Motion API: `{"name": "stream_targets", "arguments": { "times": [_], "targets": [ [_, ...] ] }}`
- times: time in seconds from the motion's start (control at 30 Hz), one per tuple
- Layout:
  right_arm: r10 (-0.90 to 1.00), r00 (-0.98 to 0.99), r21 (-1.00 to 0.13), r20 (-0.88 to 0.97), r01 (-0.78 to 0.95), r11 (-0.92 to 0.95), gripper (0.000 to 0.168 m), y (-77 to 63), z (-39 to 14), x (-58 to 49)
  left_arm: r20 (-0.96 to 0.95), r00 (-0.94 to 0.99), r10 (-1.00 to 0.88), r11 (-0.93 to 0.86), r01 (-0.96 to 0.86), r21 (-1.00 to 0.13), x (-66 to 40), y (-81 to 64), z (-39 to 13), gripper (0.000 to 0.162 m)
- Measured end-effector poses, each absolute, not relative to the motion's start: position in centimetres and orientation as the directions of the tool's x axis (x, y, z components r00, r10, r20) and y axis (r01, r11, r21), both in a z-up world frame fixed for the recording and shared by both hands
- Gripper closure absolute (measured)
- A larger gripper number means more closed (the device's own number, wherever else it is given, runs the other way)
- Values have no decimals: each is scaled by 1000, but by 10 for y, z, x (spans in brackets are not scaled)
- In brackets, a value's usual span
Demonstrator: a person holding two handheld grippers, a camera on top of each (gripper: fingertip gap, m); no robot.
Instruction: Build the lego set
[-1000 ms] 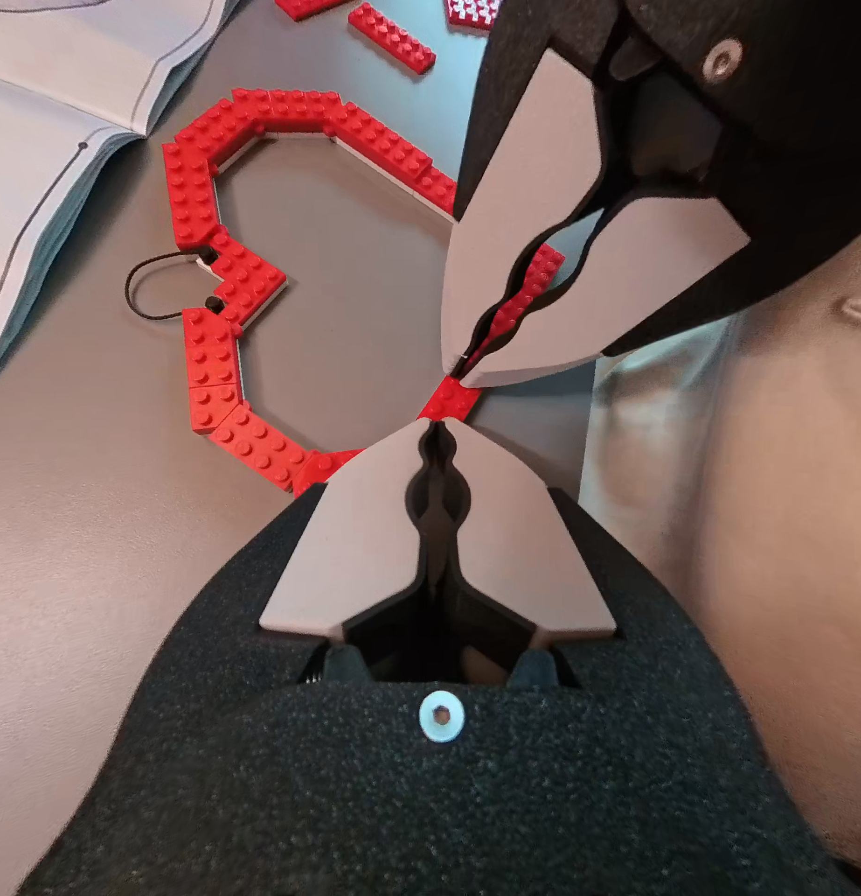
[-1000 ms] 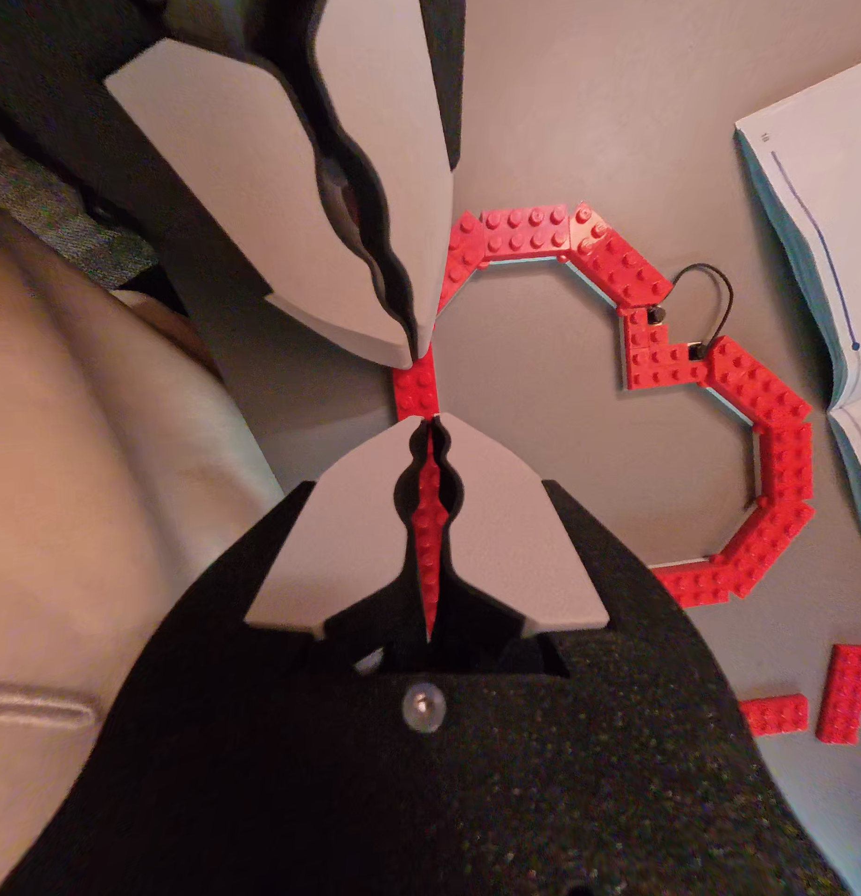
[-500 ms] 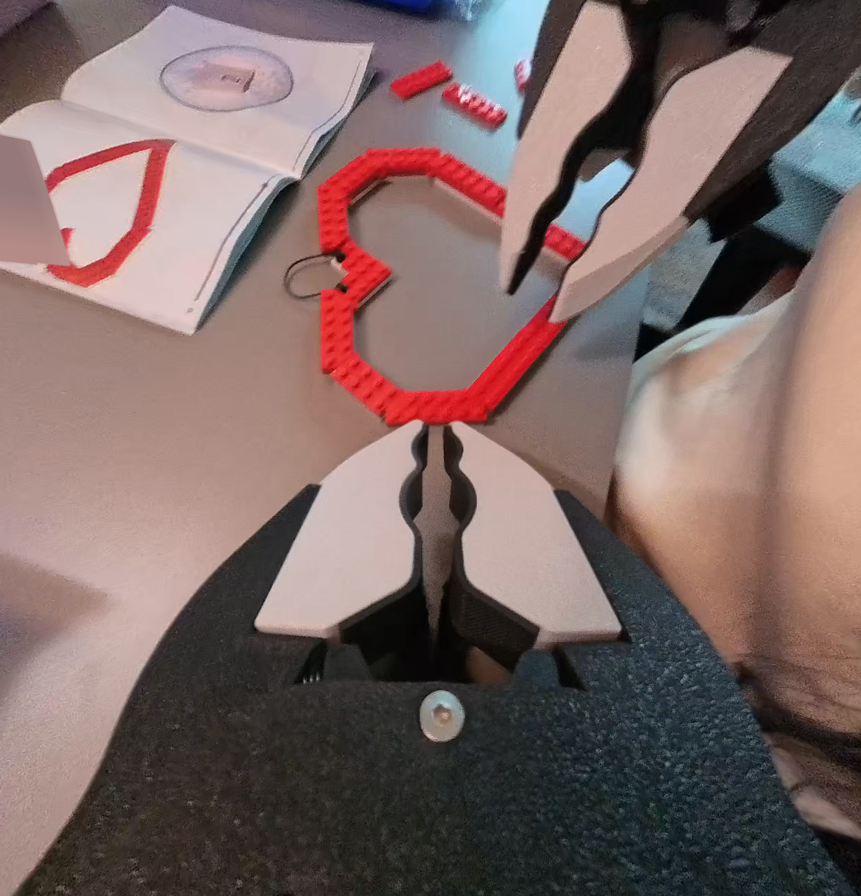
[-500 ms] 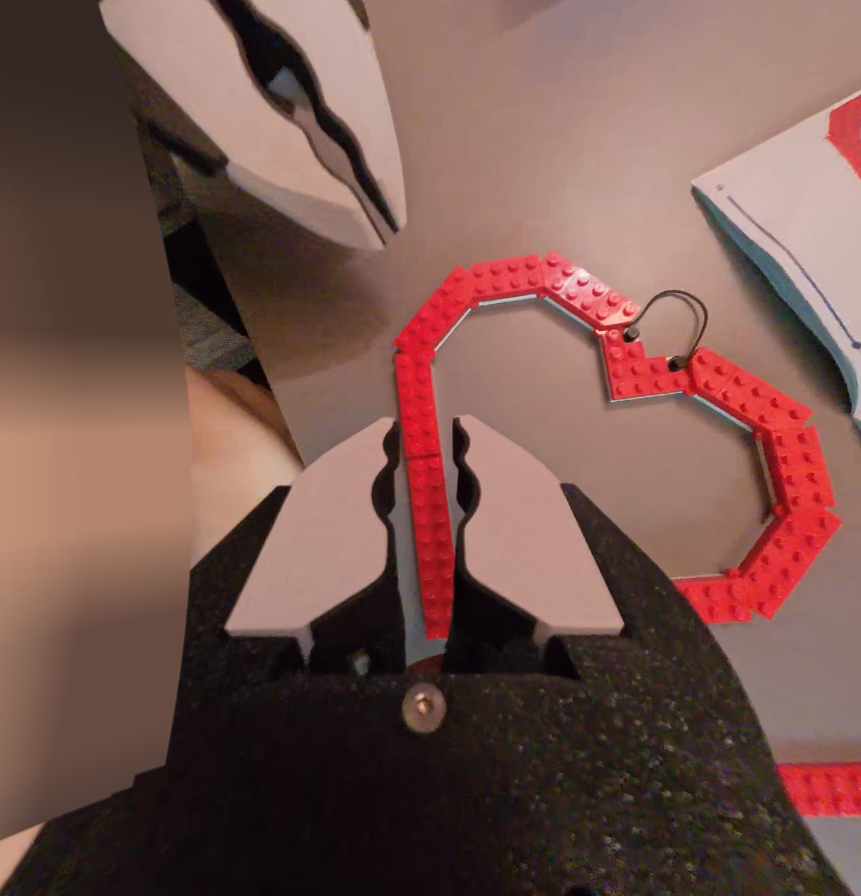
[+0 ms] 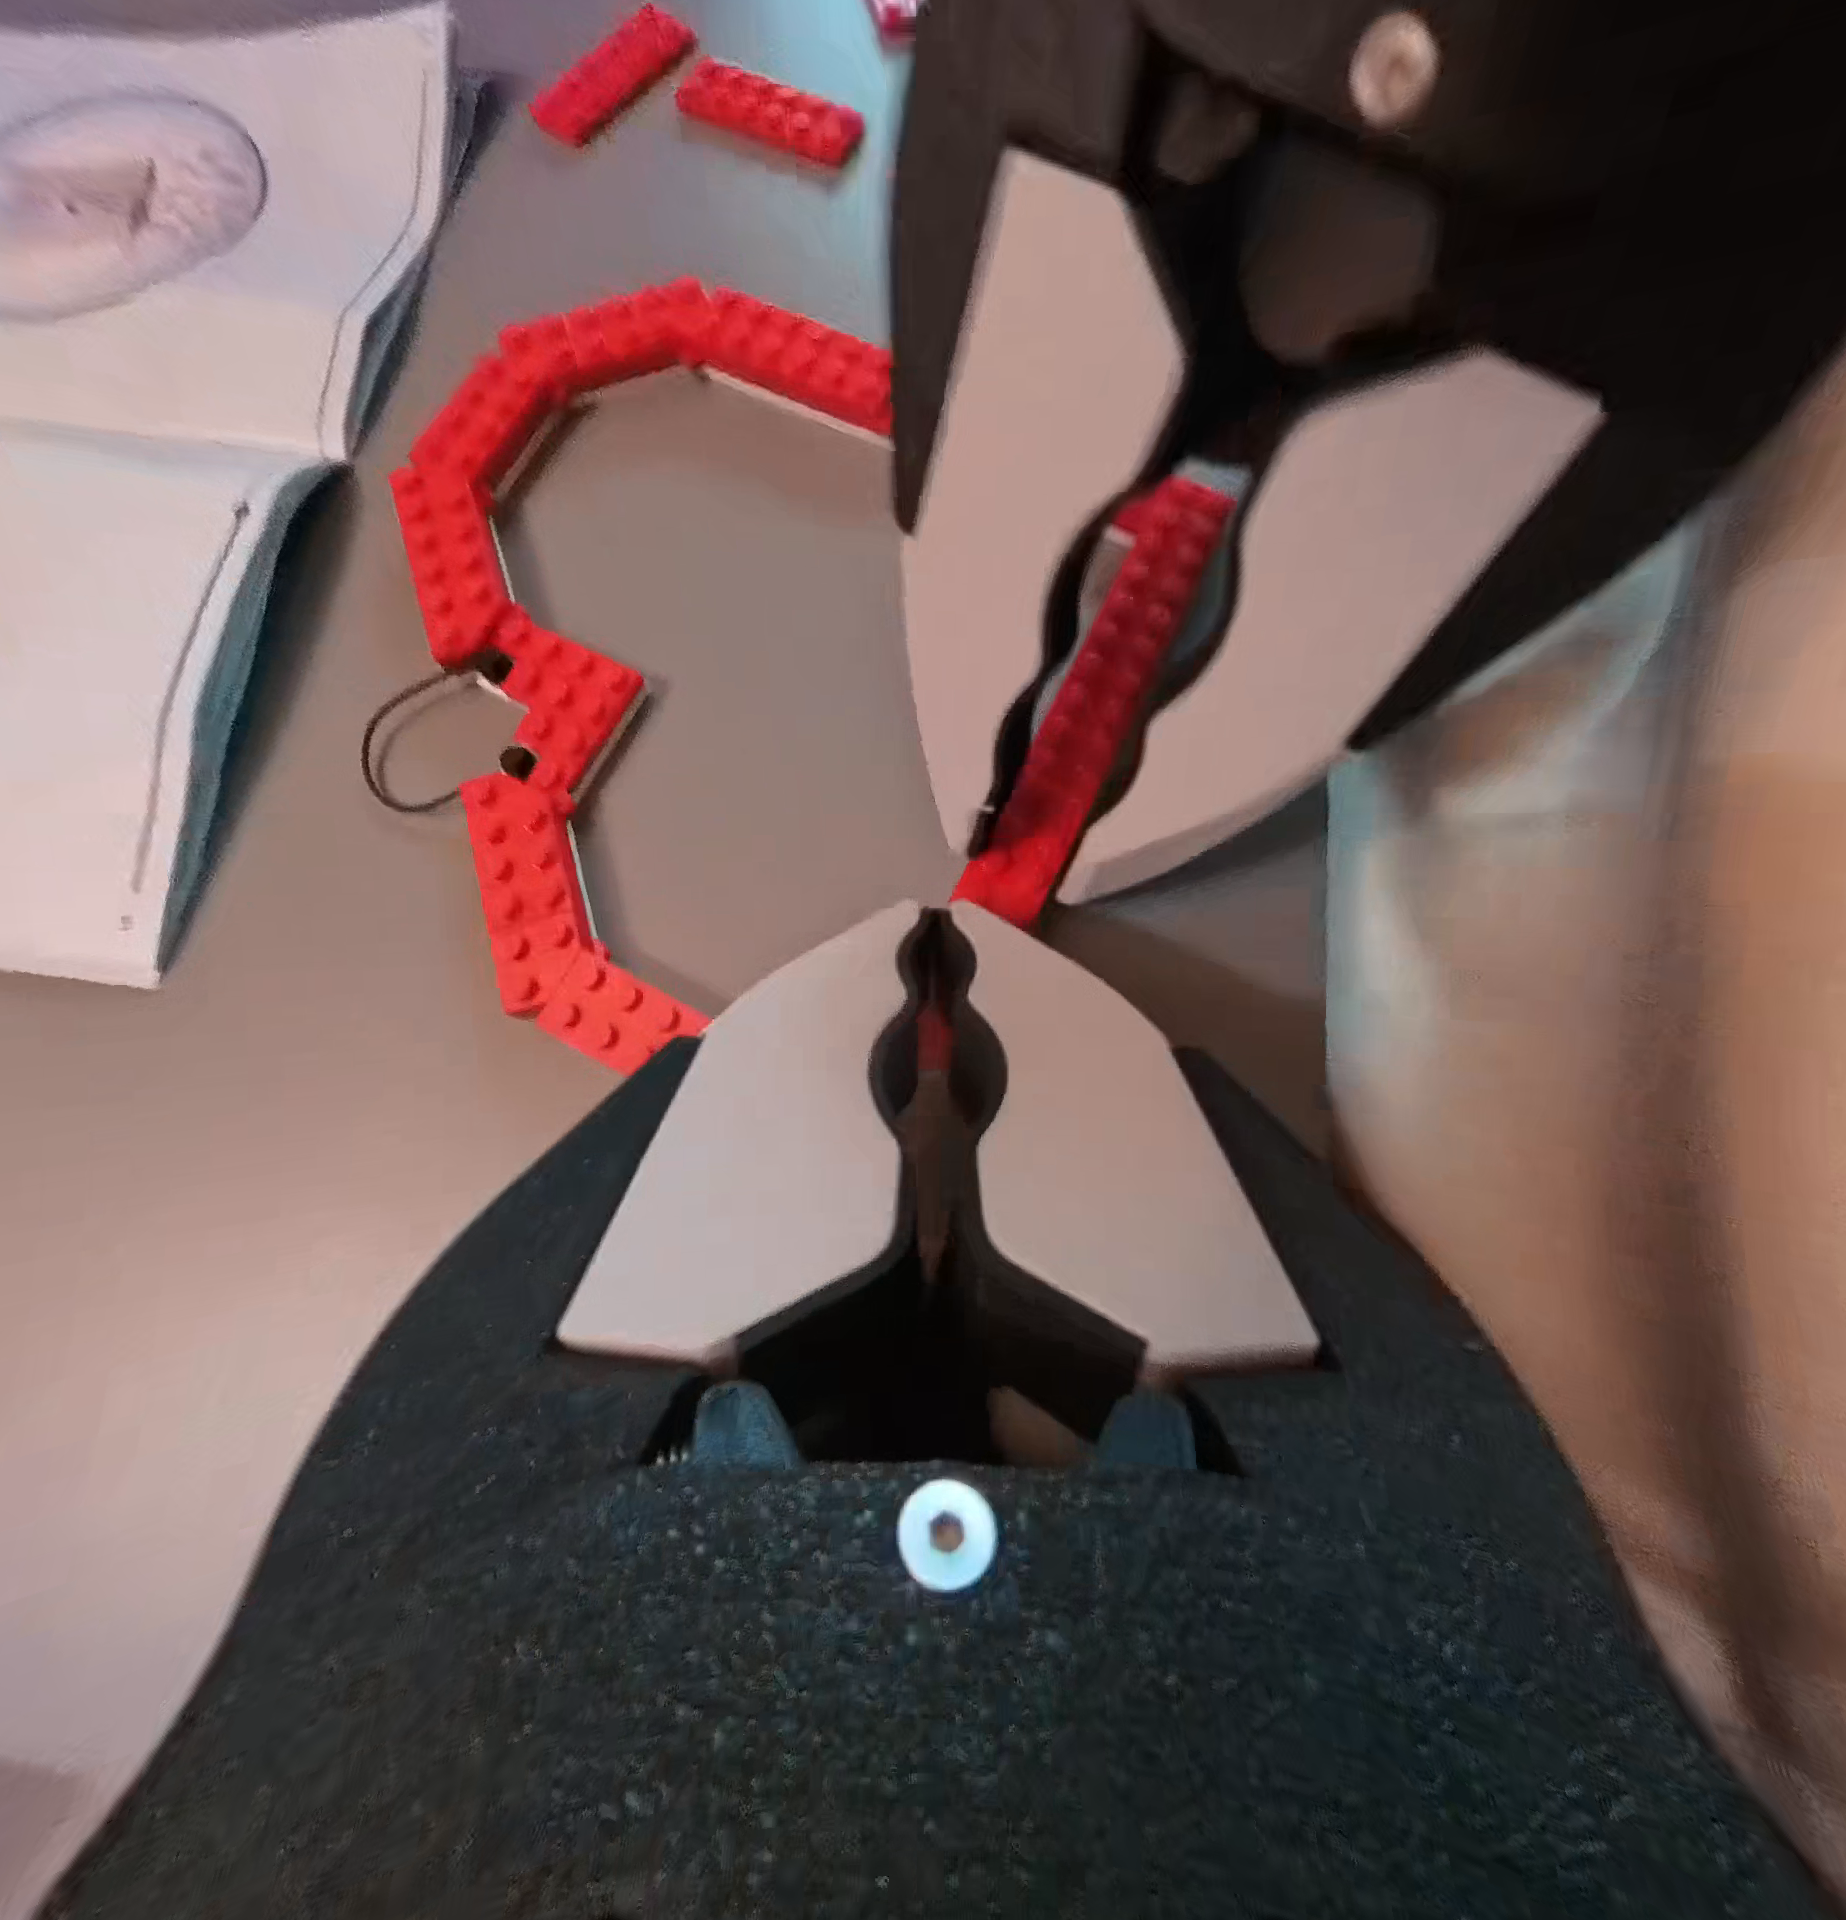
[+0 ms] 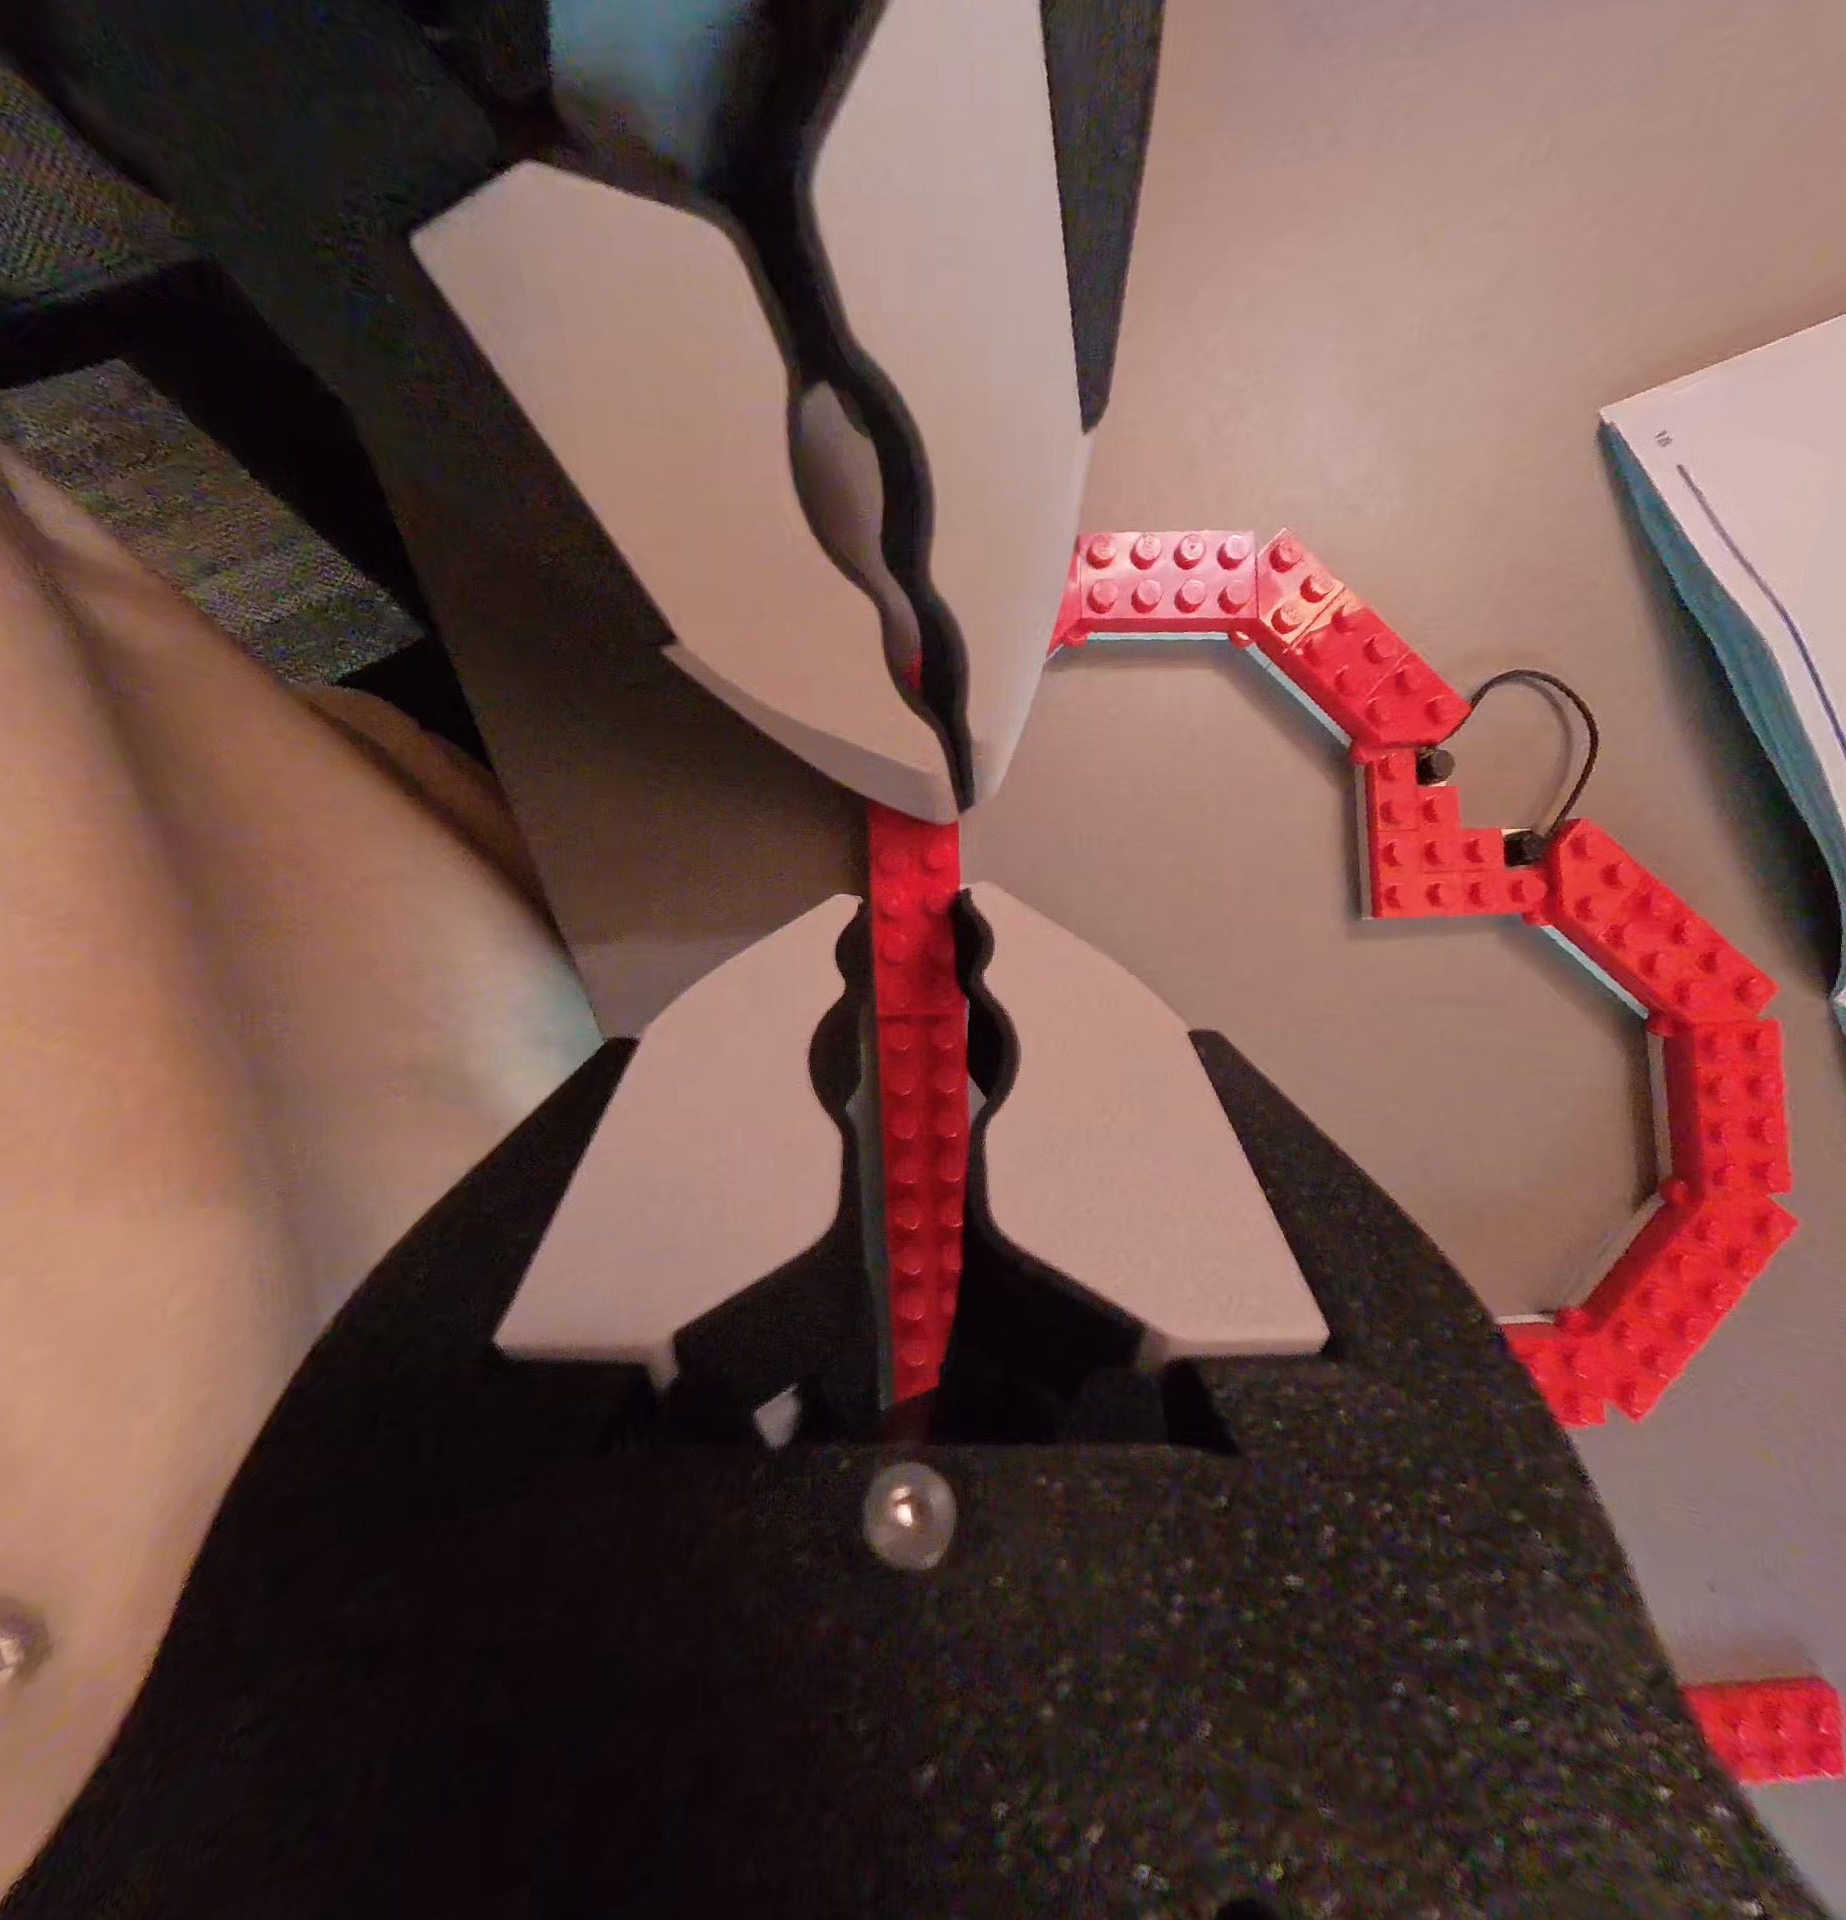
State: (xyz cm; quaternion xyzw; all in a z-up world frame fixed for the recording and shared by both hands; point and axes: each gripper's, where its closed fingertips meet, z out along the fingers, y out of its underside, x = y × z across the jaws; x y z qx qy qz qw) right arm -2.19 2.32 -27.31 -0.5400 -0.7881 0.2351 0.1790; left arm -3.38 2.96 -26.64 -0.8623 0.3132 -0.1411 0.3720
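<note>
A red Lego heart frame (image 5: 483,561) lies on the brown table, with a black cord loop (image 5: 399,748) at its notch. My left gripper (image 5: 934,914) is shut at the heart's pointed end, with red showing between its fingers. My right gripper (image 6: 911,909) is shut on the frame's straight side (image 6: 919,1143), which runs back between its fingers. In the left wrist view the right gripper (image 5: 1012,868) comes in from above, tip to tip with mine. In the right wrist view the left gripper (image 6: 955,795) meets the strip's end. The rest of the heart (image 6: 1729,1122) curves to the right.
An open instruction booklet (image 5: 119,520) lies beside the heart and also shows in the right wrist view (image 6: 1812,540). Loose red plates (image 5: 768,109) lie beyond the heart, and one (image 6: 1771,1730) shows at the lower right. A person's limb (image 5: 1625,1039) is close beside the grippers. My left and right fingertips are right by each other.
Half a second ago both grippers were drawn back and the right one was open around the strip. Now both are close in again and the right one has shut on it.
</note>
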Motion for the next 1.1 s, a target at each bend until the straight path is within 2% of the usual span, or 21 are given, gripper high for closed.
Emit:
{"name": "stream_targets", "arguments": {
  "times": [0.07,0.13,0.3,0.37,0.4,0.43,0.47,0.5,0.6,0.7,0.73,0.9,1.0,1.1],
  "targets": [
    [942,-336,-572,-3,773,274,153,23,-273,-22,109,787,-608,-601,-366,-711,-34,29,-267,162],
    [949,-314,-577,-41,782,234,152,23,-274,-21,118,780,-615,-609,-375,-699,-31,29,-268,162],
    [950,-311,-581,8,772,257,152,24,-275,-22,57,789,-612,-592,-410,-694,-29,29,-269,162],
    [950,-311,-634,-18,739,230,152,24,-274,-26,-13,789,-615,-550,-440,-709,-33,30,-268,162],
    [941,-335,-666,-52,713,217,147,20,-272,-27,-61,779,-624,-513,-467,-720,-35,29,-267,162],
    [921,-370,-686,-126,702,188,131,12,-267,-25,-70,788,-611,-497,-451,-742,-36,28,-264,159],
    [902,-383,-706,-198,694,140,125,9,-258,-25,-44,806,-591,-482,-396,-782,-36,27,-255,156],
    [896,-379,-740,-232,666,90,125,12,-246,-28,0,814,-580,-463,-330,-823,-35,24,-243,153],
    [951,-261,-783,-167,621,33,143,61,-232,-46,21,862,-507,-394,-210,-895,-53,21,-214,152],
    [960,-232,-742,-153,669,44,153,89,-245,-56,-35,861,-507,-427,-286,-858,-59,15,-214,152],
    [970,-203,-713,-131,699,50,166,99,-252,-59,-43,856,-515,-430,-301,-851,-56,13,-215,153],
    [979,-200,-669,-38,733,123,168,111,-264,-69,-84,798,-597,-466,-430,-774,-36,5,-234,157],
    [986,-164,-684,-2,720,119,168,119,-261,-72,-77,813,-577,-486,-417,-768,-40,8,-239,158],
    [968,-249,-713,-41,686,146,168,99,-249,-60,-100,816,-569,-500,-440,-746,-37,14,-247,158]
  ]
}}
